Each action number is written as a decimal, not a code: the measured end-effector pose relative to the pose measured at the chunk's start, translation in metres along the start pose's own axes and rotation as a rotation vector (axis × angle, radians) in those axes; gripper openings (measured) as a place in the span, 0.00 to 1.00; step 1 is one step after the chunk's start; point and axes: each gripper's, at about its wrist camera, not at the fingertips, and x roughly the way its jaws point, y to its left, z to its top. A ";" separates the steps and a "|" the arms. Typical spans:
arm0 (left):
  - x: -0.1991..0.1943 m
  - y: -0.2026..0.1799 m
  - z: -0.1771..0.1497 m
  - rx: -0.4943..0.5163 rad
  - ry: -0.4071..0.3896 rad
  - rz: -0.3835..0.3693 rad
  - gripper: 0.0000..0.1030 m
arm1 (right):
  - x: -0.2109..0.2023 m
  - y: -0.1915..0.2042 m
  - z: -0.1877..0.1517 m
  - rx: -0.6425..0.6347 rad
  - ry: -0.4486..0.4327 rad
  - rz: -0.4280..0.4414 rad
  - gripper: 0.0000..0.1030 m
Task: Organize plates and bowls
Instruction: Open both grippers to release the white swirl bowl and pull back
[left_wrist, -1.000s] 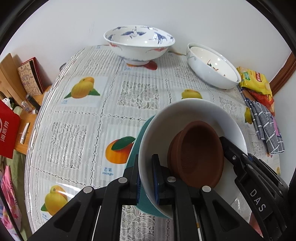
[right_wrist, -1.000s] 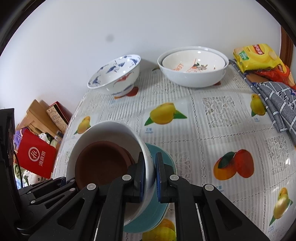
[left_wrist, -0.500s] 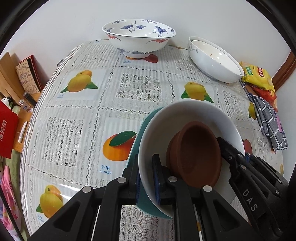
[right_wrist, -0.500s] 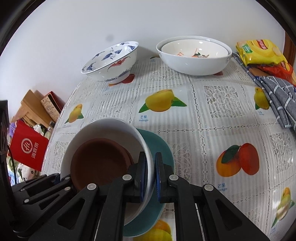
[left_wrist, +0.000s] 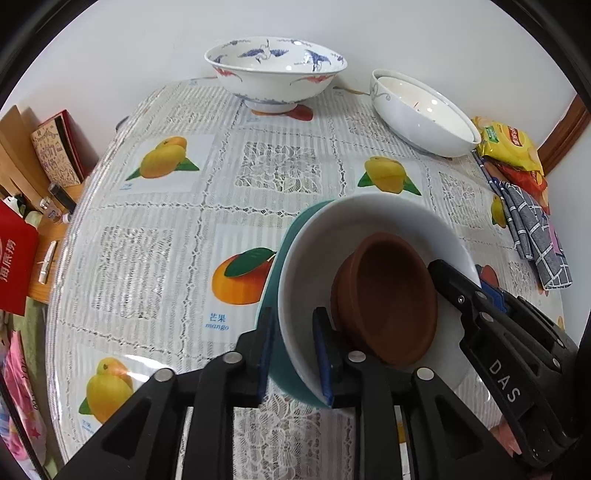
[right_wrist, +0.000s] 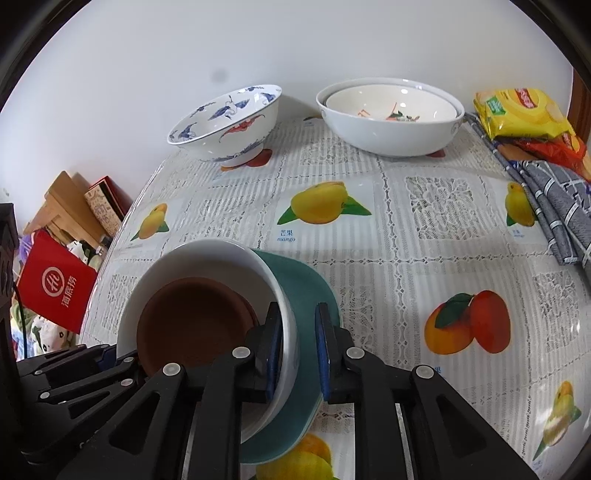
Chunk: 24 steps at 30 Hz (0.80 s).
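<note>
A white bowl (left_wrist: 369, 221) with a brown bowl (left_wrist: 391, 295) inside it rests on a teal plate (left_wrist: 273, 273) on the table. My left gripper (left_wrist: 291, 354) straddles the white bowl's near rim with its jaws now spread apart. My right gripper (right_wrist: 297, 350) straddles the white bowl (right_wrist: 207, 254) and the teal plate (right_wrist: 306, 280) on the other side, jaws also spread. The brown bowl (right_wrist: 192, 321) shows in the right wrist view too. A blue-patterned bowl (left_wrist: 275, 79) and a nested pair of white bowls (left_wrist: 424, 114) stand at the back.
Snack packets (left_wrist: 511, 146) and a grey checked cloth (left_wrist: 535, 236) lie at the table's right edge. A red bag (left_wrist: 14, 266) and boxes (left_wrist: 55, 147) sit beyond the left edge. The fruit-print tablecloth (left_wrist: 177, 236) covers the table.
Both grippers have opened, their jaws parting from the white bowl's rim. The stack has come down lower toward the table and the far bowls look nearer.
</note>
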 end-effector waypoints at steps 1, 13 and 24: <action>-0.003 0.000 -0.001 0.003 -0.005 0.002 0.22 | -0.003 0.001 0.000 -0.005 -0.007 -0.004 0.16; -0.056 -0.004 -0.019 0.035 -0.089 0.009 0.49 | -0.075 -0.003 -0.008 -0.047 -0.114 -0.099 0.32; -0.118 -0.050 -0.068 0.098 -0.200 -0.036 0.66 | -0.178 -0.030 -0.054 -0.024 -0.171 -0.207 0.48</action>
